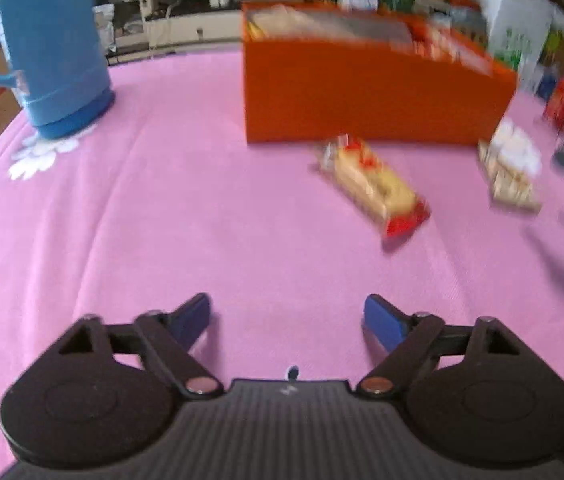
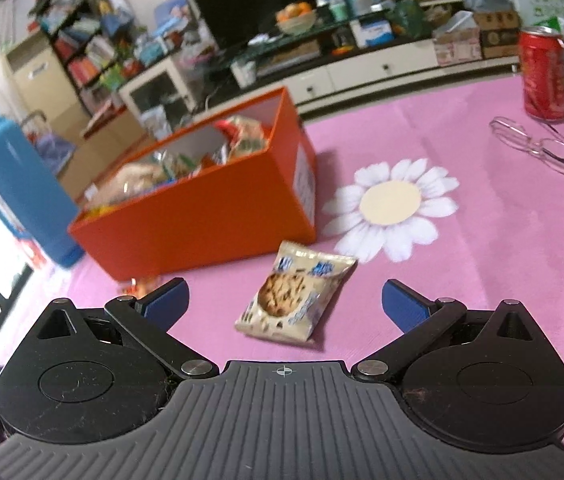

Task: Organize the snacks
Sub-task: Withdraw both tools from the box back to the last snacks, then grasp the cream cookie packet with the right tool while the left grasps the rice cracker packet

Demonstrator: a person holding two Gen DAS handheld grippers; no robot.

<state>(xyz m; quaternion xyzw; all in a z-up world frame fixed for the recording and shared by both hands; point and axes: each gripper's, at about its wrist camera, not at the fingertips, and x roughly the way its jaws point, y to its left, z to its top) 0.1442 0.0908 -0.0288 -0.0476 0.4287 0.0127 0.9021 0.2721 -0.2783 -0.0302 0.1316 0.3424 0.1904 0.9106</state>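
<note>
Pick-up step: right tongs apart, empty, over cookie packet beside orange box; next, lower and clamp; left tongs apart, empty.

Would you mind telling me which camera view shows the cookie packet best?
The right wrist view: the cookie packet lies sharp and whole on the pink cloth, just ahead of the open right gripper, printed cookie visible. The left wrist view shows it only as a blurred pale packet at the right, beside the orange box.
</note>
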